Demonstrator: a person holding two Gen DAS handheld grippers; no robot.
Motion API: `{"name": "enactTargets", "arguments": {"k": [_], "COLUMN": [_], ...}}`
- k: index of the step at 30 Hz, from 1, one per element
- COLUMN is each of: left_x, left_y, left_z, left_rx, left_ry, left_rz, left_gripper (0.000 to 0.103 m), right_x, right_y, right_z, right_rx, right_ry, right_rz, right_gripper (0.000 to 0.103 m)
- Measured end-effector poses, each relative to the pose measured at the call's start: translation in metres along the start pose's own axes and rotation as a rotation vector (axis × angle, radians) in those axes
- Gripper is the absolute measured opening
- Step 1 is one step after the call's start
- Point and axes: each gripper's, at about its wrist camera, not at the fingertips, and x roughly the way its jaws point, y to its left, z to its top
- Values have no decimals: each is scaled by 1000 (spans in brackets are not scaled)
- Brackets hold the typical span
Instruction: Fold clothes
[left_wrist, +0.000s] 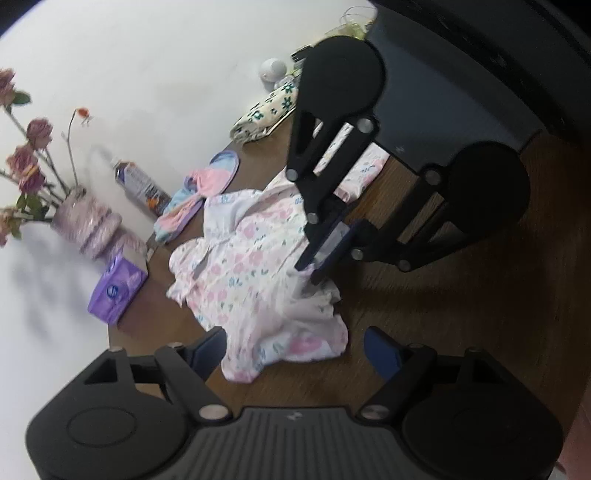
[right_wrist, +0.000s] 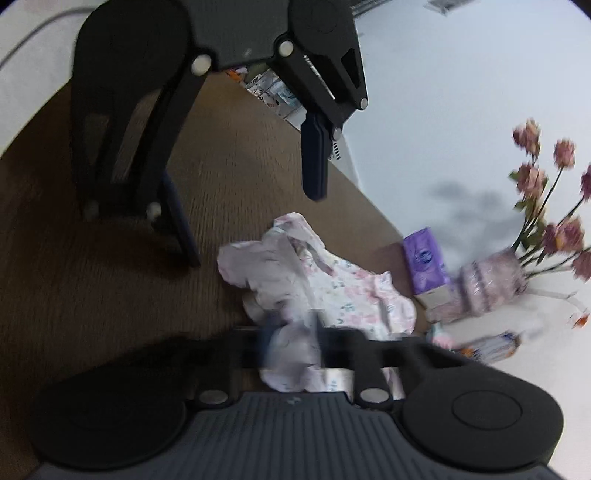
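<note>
Blur over right gripper (right_wrist: 291, 332) pinching floral garment (left_wrist: 258, 266); left gripper (left_wrist: 295, 350) wide, empty, bases cut off.

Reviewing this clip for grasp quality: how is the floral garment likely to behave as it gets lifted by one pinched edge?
The floral garment lies crumpled in soft folds on the wooden table, so it is probably floppy and will hang and stretch out rather than hold shape. It looks thin, likely light. The right gripper has pinched a bunched edge, so several layers may come up together.
</note>
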Motion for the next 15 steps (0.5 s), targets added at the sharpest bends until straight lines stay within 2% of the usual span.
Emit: {"name": "enactTargets", "arguments": {"k": [7, 9, 10, 11, 12, 13, 15], "left_x": [15, 20, 22, 23, 24, 24, 20], "left_y": [-3, -5, -6, -6, -6, -4, 1], "left_z": [13, 16, 17, 18, 18, 18, 18], "left_rx": [91, 111, 122, 130, 134, 132, 131], "left_ry": [3, 9, 16, 22, 27, 27, 17], "left_rz": [39, 47, 48, 46, 41, 36, 29], "left_gripper": [80, 69, 54, 33, 22, 6, 6], "right_x": [-9, -12, -12, -13, -14, -15, -17], "right_y": [-27, -35, -37, -38, -39, -40, -40], "right_z": [-1, -1, -1, -1, -1, -1, -2], "right_rx": [209, 252, 263, 266, 270, 273, 267], "right_ry": [-13, -17, -17, -18, -19, -20, -28], "right_rz": [-9, -11, -15, -17, -19, -21, -20], "right_gripper": [4, 4, 4, 4, 4, 4, 4]}}
